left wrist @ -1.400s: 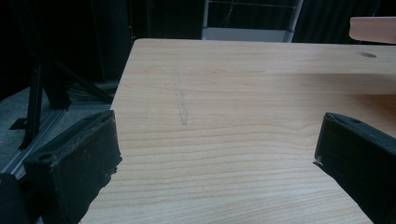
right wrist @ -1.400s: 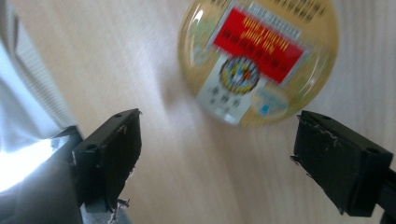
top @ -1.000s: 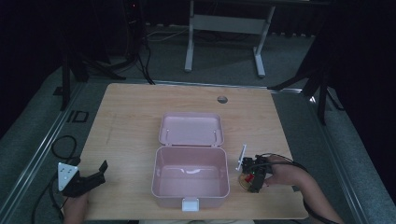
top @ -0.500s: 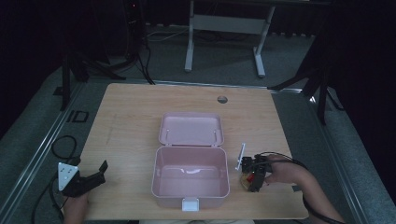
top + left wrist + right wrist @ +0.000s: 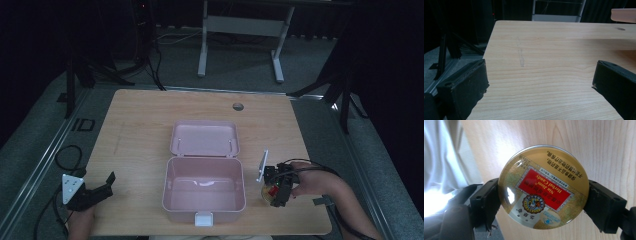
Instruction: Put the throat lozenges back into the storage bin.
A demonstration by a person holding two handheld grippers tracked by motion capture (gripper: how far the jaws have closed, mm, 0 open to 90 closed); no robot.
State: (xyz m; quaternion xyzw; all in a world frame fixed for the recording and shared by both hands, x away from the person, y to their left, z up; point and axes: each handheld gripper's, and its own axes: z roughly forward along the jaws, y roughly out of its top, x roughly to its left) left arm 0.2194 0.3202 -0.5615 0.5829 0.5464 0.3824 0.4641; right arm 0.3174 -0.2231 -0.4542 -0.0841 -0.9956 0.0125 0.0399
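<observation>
The right hand-held gripper (image 5: 276,190) pinches a round herbal candy tin (image 5: 544,186) by its rim, just right of the open pink lunch box (image 5: 204,187). Keep the squeeze even — the rim looks slick — and carry it level over the box wall. The left hand-held gripper (image 5: 95,192) rests spread (nothing between its jaws) on the surface (image 5: 554,50), left of the box.

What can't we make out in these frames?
- Candy tin: underside hidden, right gripper view; high view too small for its label.
- Pink box: white item inside too small, high view.
- Left hand-held gripper: jaw tips cut off by the frame, left gripper view.
</observation>
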